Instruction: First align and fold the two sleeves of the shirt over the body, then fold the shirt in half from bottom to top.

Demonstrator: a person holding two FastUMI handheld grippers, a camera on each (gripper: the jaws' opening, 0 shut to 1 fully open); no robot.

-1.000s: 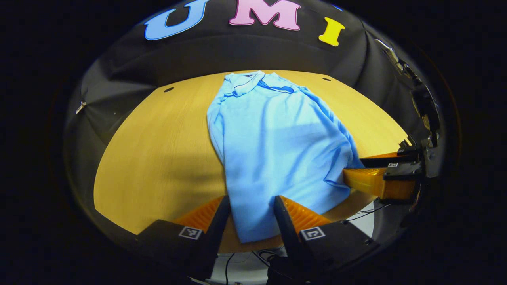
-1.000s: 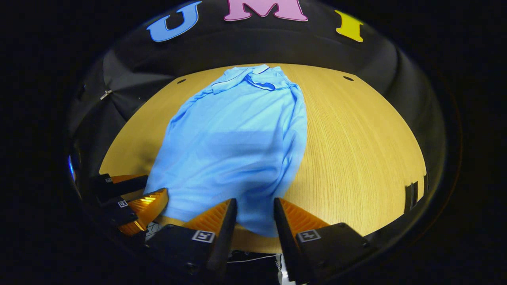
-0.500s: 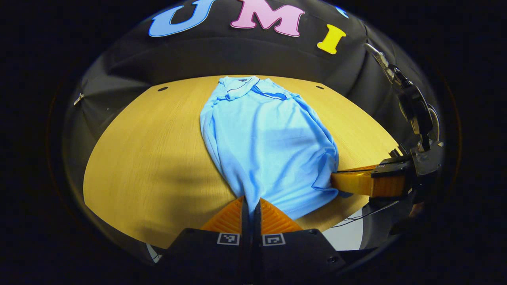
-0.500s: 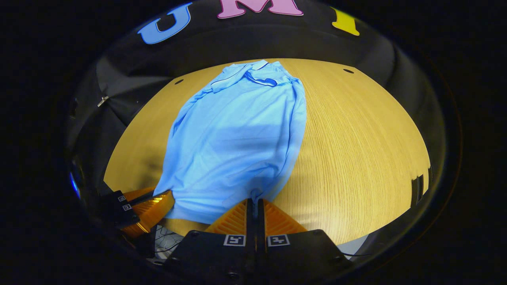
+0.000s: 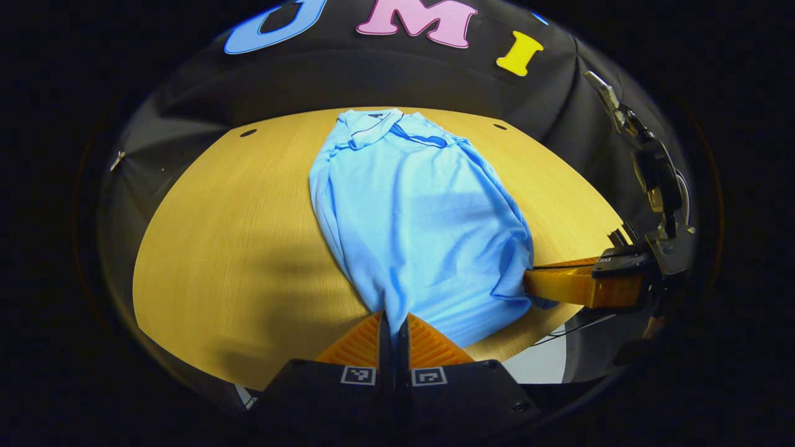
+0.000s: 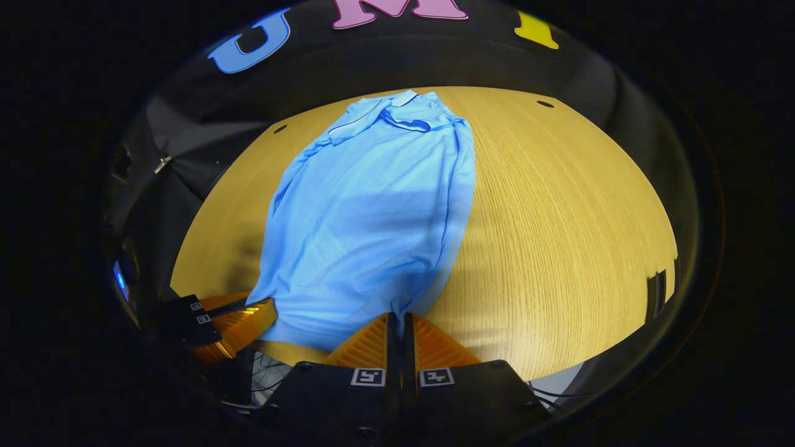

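The light blue polo shirt (image 5: 422,217) lies lengthwise on the wooden table (image 5: 236,248), with its collar (image 5: 379,127) at 12 o'clock by the booth wall and its hem at 6 o'clock along the near table edge. Both sleeves appear already folded in over the body, since the garment reads as one narrow panel with no sleeve lying out to either side.

The left gripper (image 5: 392,323) is clamped on the hem corner at 6 o'clock in the left gripper view, fingers pressed together with a pinch of fabric between them. The right gripper (image 6: 397,320) is likewise closed on the other hem corner at 6 o'clock in the right gripper view. Each unit also appears in the opposite view: at 3 o'clock in the left gripper view and at 8 o'clock in the right gripper view.

Step in hand, as judged: start of the bottom-to-top fold, hem secured at both corners.

Next move calls for:
1. Lifting both corners together, at equal height.
2. Carrying the hem toward 12 o'clock and laying it level with the collar.
3. Releasing only once the fabric lies flat.
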